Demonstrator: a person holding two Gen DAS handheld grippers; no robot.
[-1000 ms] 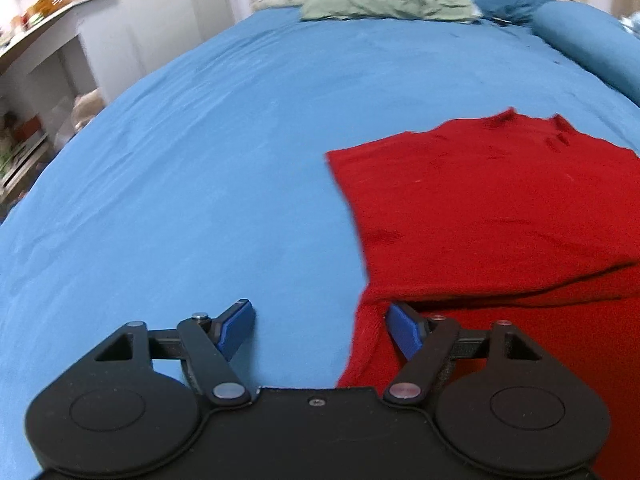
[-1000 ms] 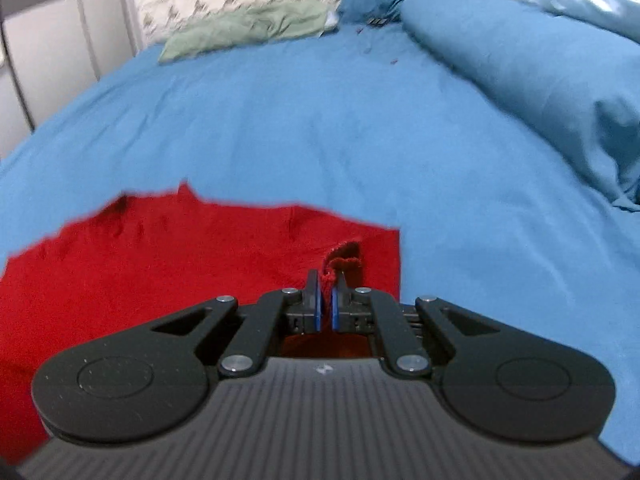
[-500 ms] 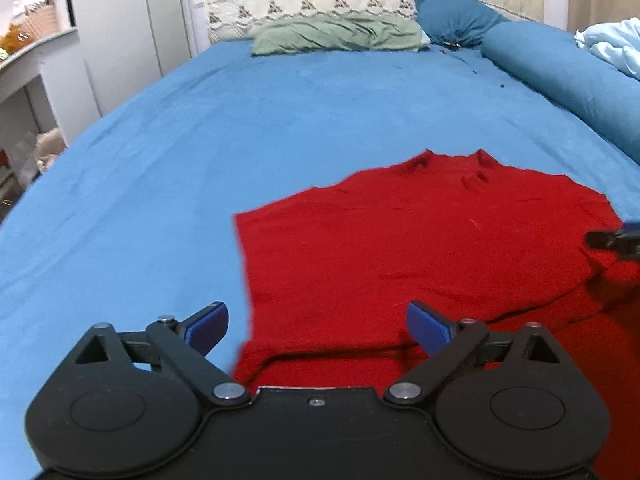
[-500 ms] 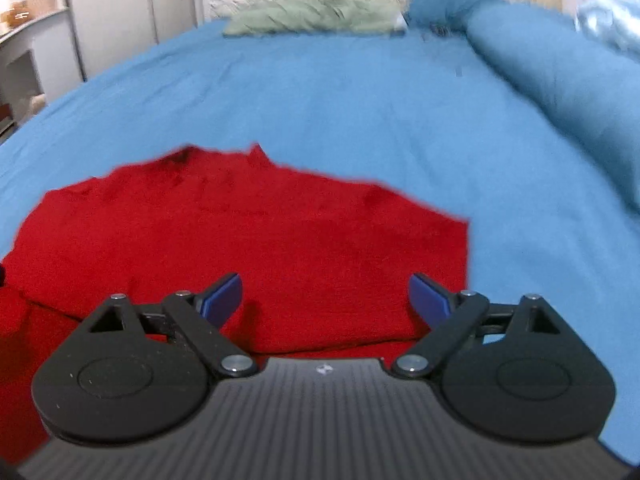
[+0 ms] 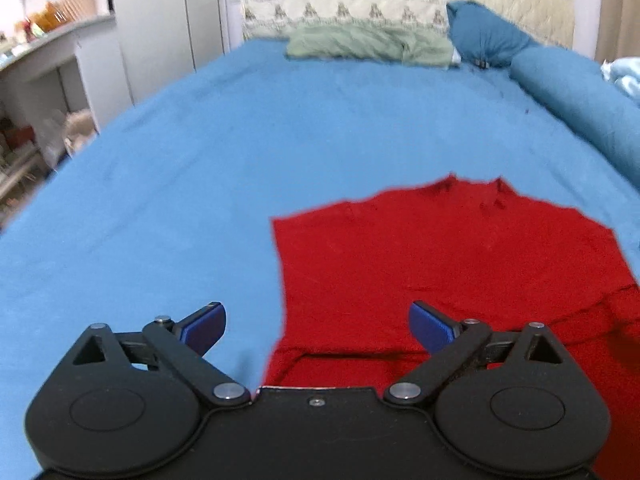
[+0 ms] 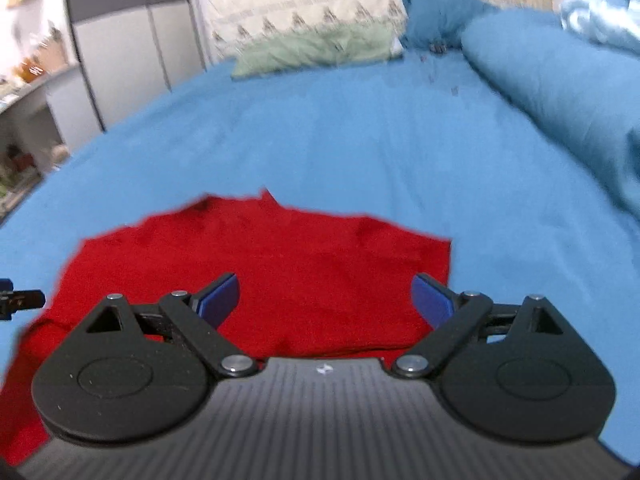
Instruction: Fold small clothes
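Our left gripper and right gripper gape empty above the red garment, whose collar points toward the pillows.

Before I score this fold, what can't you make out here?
- Red garment: near edge hidden behind left gripper and right gripper.
- Its right part: cut off by the left wrist frame edge.
- Shelf clutter: blurred, too small.
- Green pillow: motion-blurred, right wrist.

The garment is lying flat on the bed, the pillow sitting behind it at the headboard.
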